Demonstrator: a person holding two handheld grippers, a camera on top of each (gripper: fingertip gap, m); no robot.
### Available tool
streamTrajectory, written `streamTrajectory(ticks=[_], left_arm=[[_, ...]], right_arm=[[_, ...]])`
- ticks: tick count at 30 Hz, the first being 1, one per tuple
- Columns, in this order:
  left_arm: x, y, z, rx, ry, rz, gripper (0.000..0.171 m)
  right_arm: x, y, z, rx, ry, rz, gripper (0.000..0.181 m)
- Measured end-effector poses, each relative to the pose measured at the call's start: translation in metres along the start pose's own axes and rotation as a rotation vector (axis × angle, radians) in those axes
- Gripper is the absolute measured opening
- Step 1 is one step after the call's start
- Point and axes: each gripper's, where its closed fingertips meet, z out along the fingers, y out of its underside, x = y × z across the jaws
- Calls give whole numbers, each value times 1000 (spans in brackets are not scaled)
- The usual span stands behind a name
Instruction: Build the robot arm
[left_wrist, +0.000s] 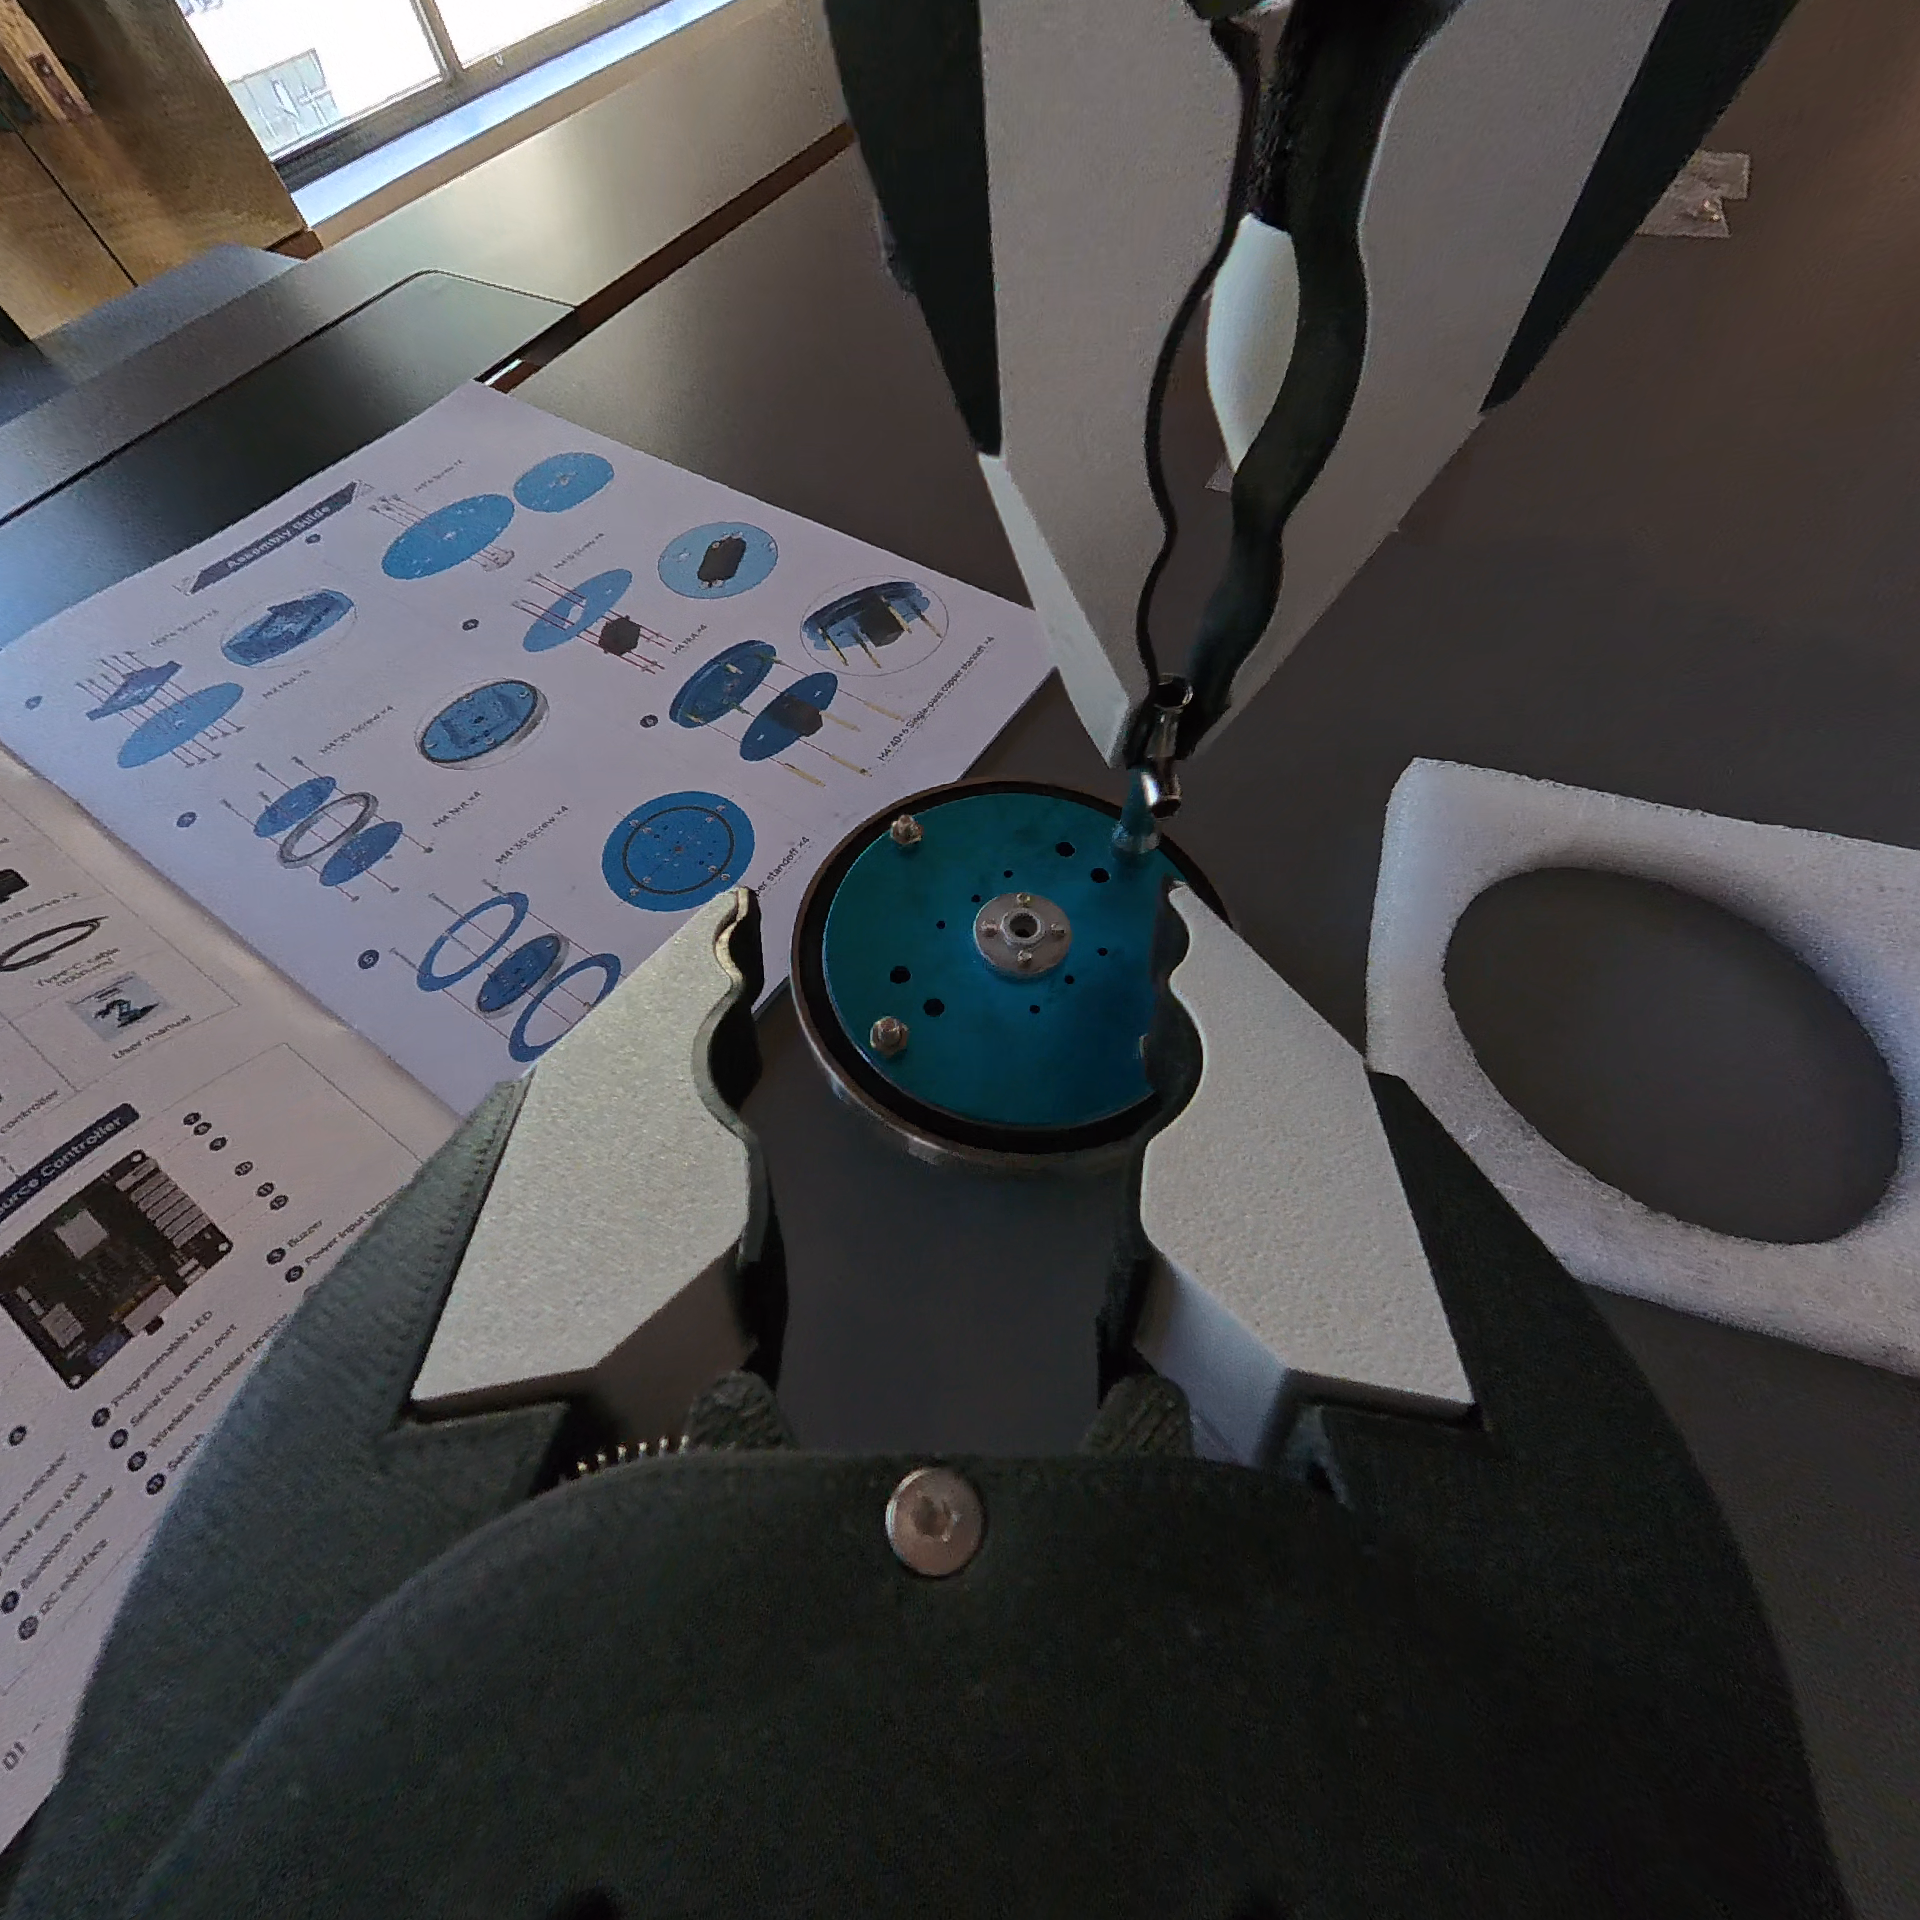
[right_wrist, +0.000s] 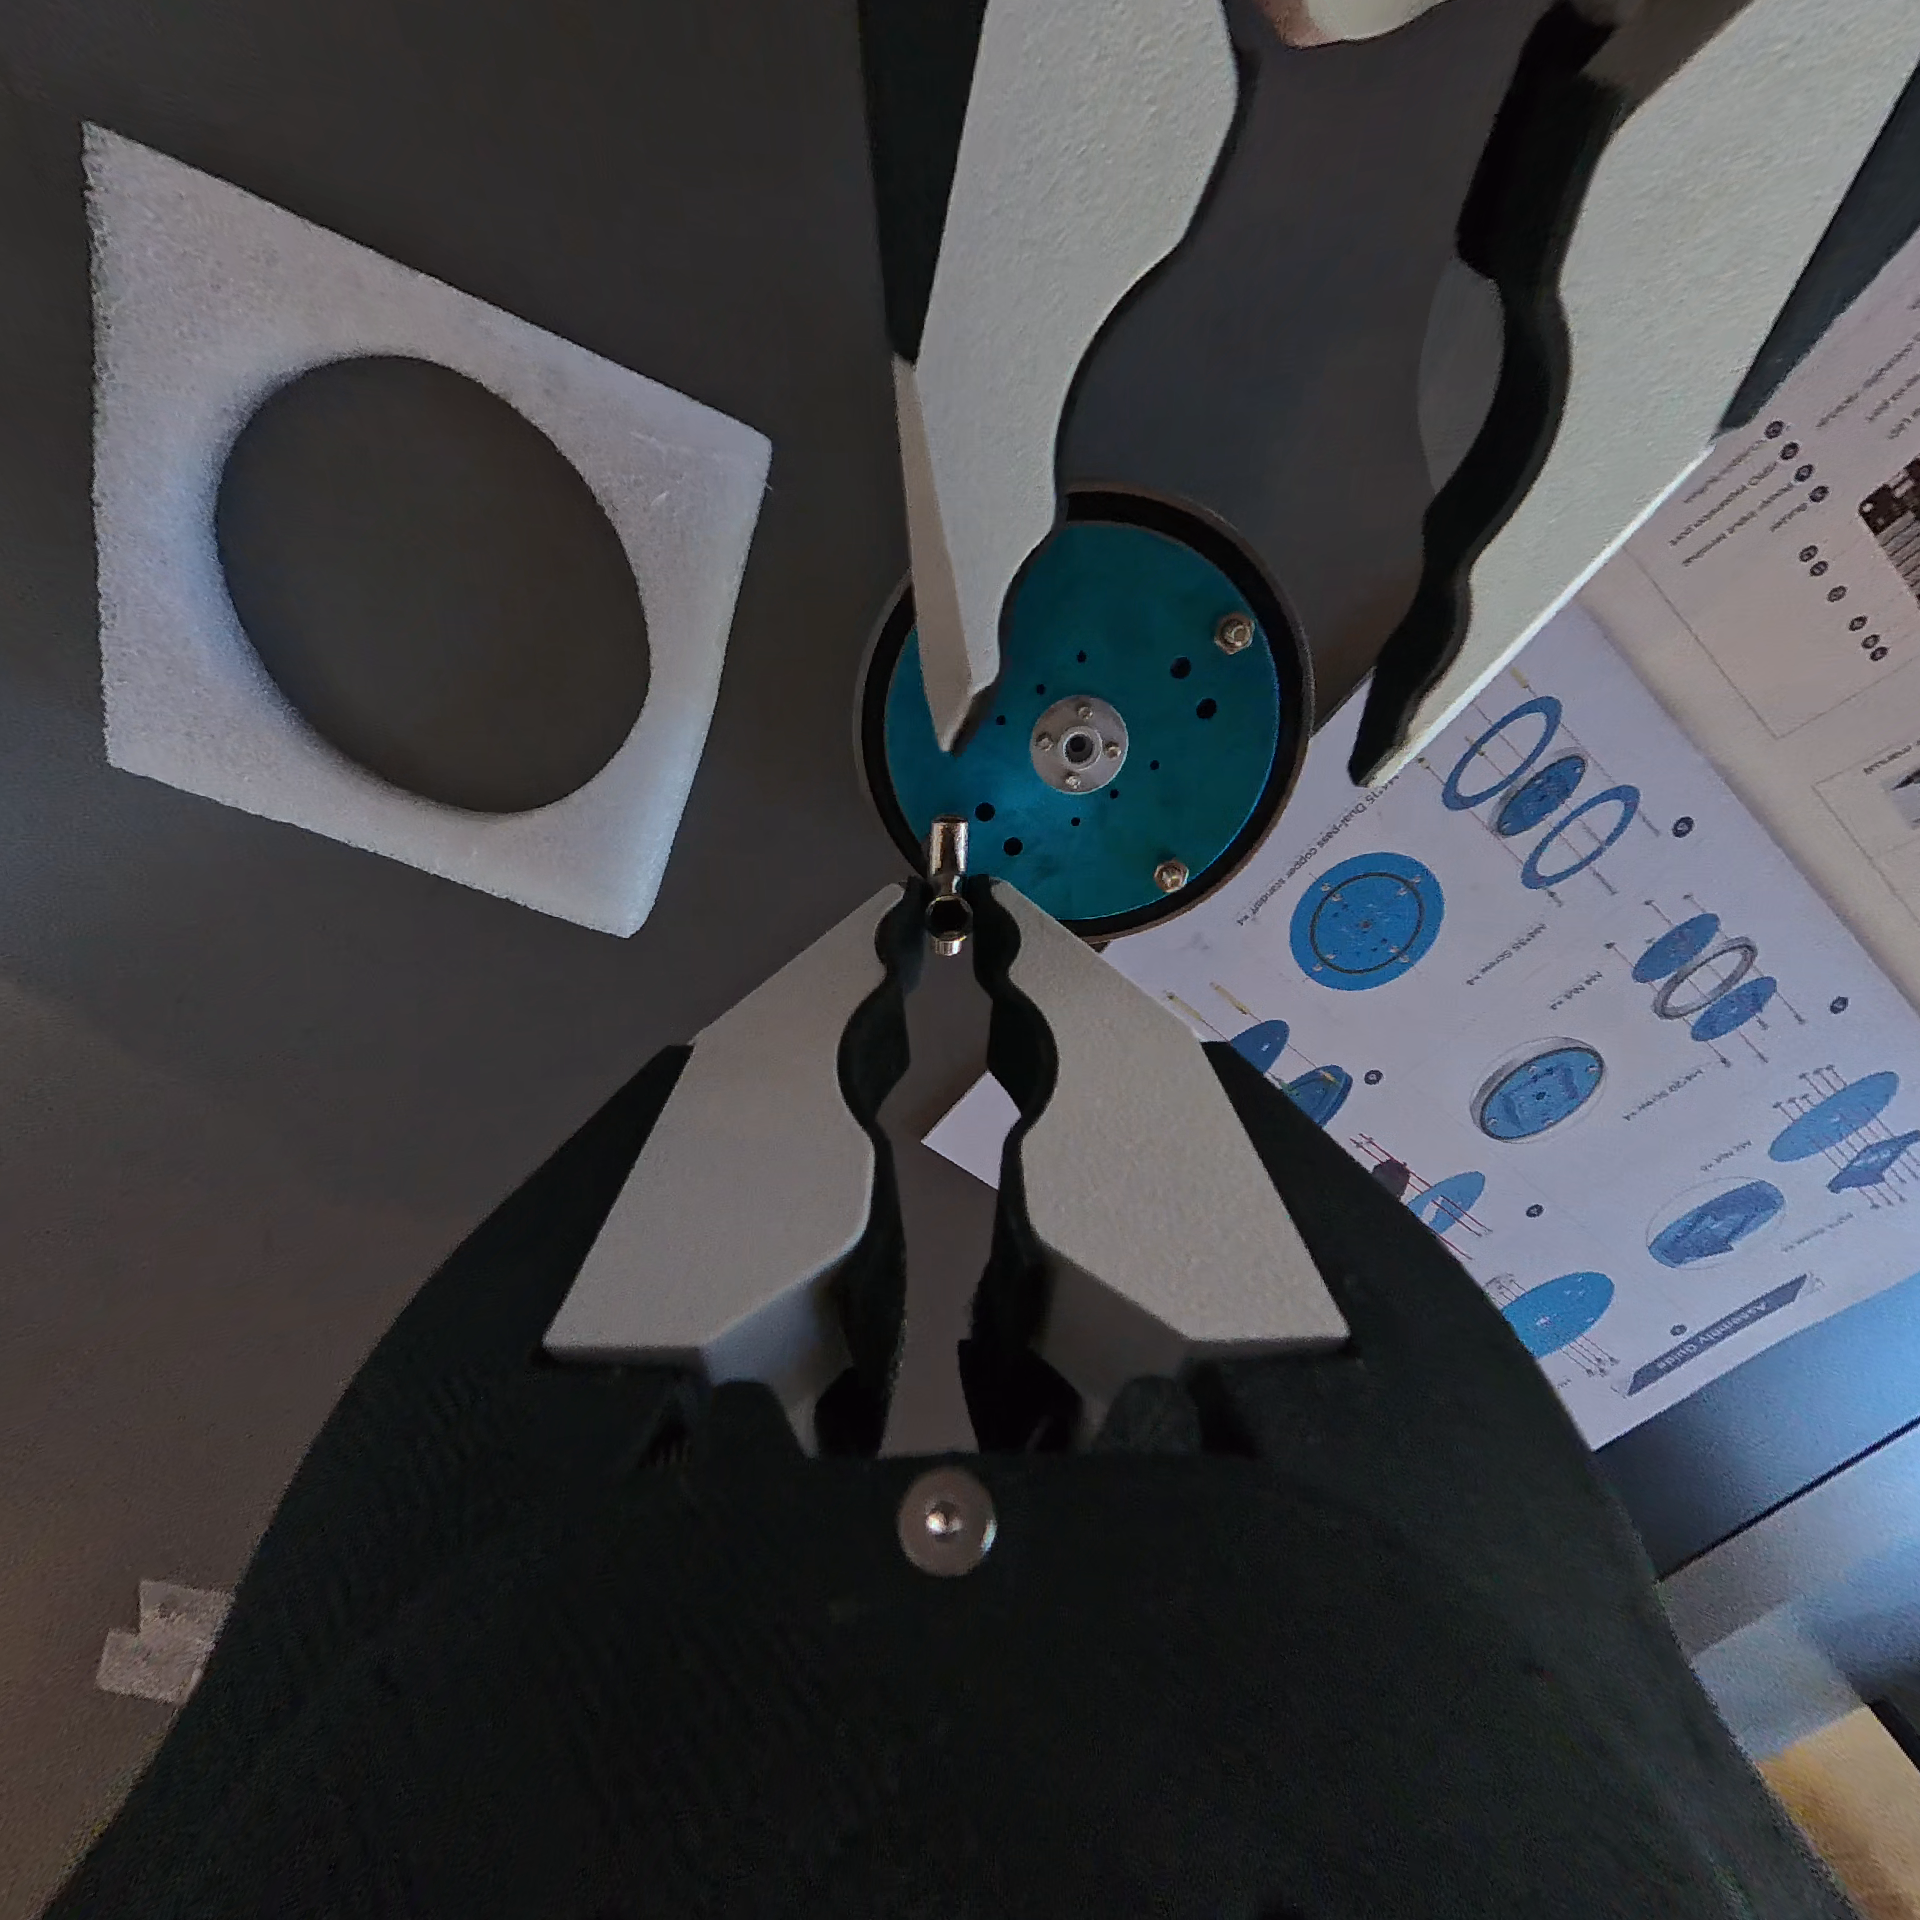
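Observation:
A round blue plate (left_wrist: 997, 1039) with a silver hub (left_wrist: 1013, 930) and two nuts sits in a black ring on the dark table; it also shows in the right wrist view (right_wrist: 1143, 810). My left gripper (left_wrist: 956, 909) is open. Its right fingertip (left_wrist: 1179, 914) lies over the plate's right edge and its left fingertip stands just off the rim. My right gripper (right_wrist: 945, 894) is shut on a small metal socket wrench (right_wrist: 948, 847), whose end stands on the plate's edge. In the left wrist view the right gripper (left_wrist: 1164, 717) comes down from above with the wrench (left_wrist: 1148, 790).
A white foam square with a round hole (left_wrist: 1558, 821) (right_wrist: 644, 447) lies beside the plate. A printed sheet with blue diagrams (left_wrist: 468, 675) (right_wrist: 1558, 1039) lies on the other side, with a second sheet (left_wrist: 156, 1195) next to it. A small clear bag (left_wrist: 1704, 197) lies farther off. The left gripper's tips are roughly 4 cm from the right gripper's.

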Motion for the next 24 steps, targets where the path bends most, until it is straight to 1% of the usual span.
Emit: streamTrajectory(ticks=[2,6,10,13,14,15,17,19,24], left_arm=[[0,1,0,-3,3,-4,74],[-1,4,2,-10,9,-14,74],[-2,9,3,-28,14,-7,74],[-1,10,0,-44,29,25,81],[4,10,-1,-50,58,44,85],[9,12,-3,-66,91,66,83],[12,20,-5,-115,115,113,88],[9,30,-5,-169,105,143,95],[10,30,-6,-159,115,147,94]], right_arm=[[-2,1,2,1,-5,4,7],[2,5,5,-26,58,-64,7],[3,2,4,-8,60,-54,7],[7,-3,-1,24,81,-50,7],[9,-5,-3,40,89,-49,7],[9,-5,-4,45,83,-44,7],[11,-3,-2,37,88,-41,7],[11,-3,-1,51,81,-33,7],[11,-4,-1,65,64,-49,7]])
